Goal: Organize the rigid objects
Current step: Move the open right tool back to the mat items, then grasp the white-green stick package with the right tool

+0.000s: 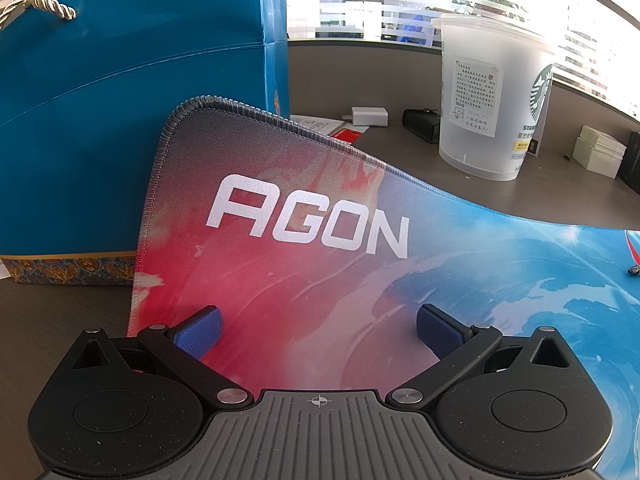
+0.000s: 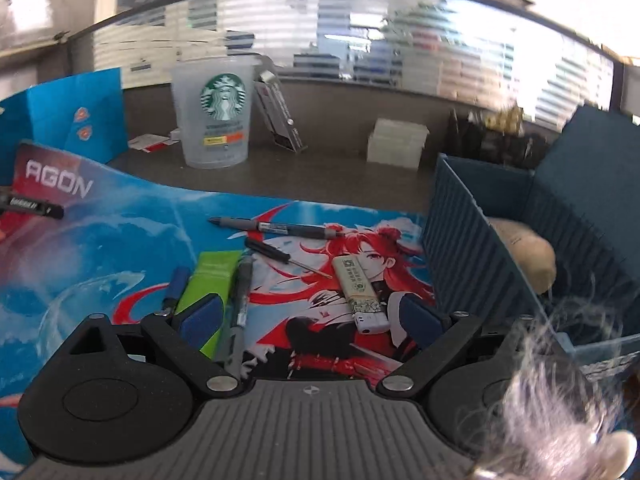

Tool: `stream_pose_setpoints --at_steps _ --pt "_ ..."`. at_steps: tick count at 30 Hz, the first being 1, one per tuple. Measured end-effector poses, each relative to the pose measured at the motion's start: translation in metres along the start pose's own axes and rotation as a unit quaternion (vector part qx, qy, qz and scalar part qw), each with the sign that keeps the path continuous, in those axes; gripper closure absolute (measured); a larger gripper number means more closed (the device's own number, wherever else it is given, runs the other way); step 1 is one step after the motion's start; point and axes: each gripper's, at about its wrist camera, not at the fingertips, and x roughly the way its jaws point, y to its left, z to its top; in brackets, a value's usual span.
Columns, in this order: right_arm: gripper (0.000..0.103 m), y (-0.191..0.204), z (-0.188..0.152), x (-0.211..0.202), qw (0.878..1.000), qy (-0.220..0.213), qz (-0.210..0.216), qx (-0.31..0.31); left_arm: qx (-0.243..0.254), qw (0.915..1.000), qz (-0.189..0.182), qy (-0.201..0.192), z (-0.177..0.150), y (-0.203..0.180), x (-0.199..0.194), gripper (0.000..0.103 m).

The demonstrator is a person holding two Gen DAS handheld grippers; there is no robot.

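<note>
L tongs [image 1: 318, 330] stood wide open, nothing between the blue pads, hovering low over the red end of the desk mat [image 1: 304, 280] w/ the AGON logo [image 1: 308, 224]. That mat corner curled up against a blue gift bag [image 1: 120, 120] standing on the tabletop [image 1: 400, 152]. Behind it: a frosted Starbucks cup [image 1: 492, 96], upright, w/ a white charger [image 1: 370, 116] and a black item [image 1: 420, 124] nearby.

R tongs [image 2: 310, 316] also wide, holding nothing. Task items lay loose on the mat in front of them: a lighter [image 2: 360, 294] just ahead of the R pad, not touching as far as visible; a small screwdriver [image 2: 288, 258] just beyond it; a grey pen [image 2: 276, 227] further back; a 2nd pen [image 2: 240, 304] running in between the pads; a green flat packet [image 2: 210, 280] partly under the L pad; a blue pen [image 2: 176, 284] beside that. A black marker [image 2: 32, 208] lay well apart at far left, near the logo. Blue ribbed bin [image 2: 460, 248] stood just right of the mat, w/ a beige soft item [image 2: 528, 252] inside. Fuzzy grey blur at lower right, can't tell what it was.
</note>
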Motion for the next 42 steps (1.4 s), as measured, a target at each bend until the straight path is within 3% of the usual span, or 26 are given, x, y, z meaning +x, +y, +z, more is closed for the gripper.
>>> stream_pose_setpoints --at_steps 4,14,16,18,19,30,42 --pt "0.017 0.001 0.009 0.019 1.0 0.014 -0.014 -0.009 0.0 1.0 0.0 0.0 0.0 0.0 0.0 0.0" --pt "0.044 -0.008 0.015 0.059 0.998 0.056 -0.021 -0.004 0.0 1.0 0.0 0.0 0.0 0.0 0.0 0.0" --pt "0.052 -0.007 0.014 0.061 0.998 0.058 -0.033 -0.015 0.0 1.0 0.0 0.0 0.0 0.0 0.0 0.0" --pt "0.08 -0.008 0.013 0.06 0.998 0.06 -0.026 -0.016 0.0 1.0 0.0 0.0 0.0 0.0 0.0 0.0" --pt "0.082 -0.007 0.013 0.059 0.998 0.061 -0.021 -0.015 0.0 1.0 0.0 0.0 0.0 0.0 0.0 0.0" --pt "0.082 0.003 0.006 0.044 0.997 0.061 -0.007 -0.036 0.0 1.0 0.0 0.0 0.0 0.0 0.0 0.0" --pt "0.082 0.006 0.017 0.013 0.999 0.031 0.0 -0.041 0.0 1.0 0.0 0.0 0.0 0.0 0.0 0.0"
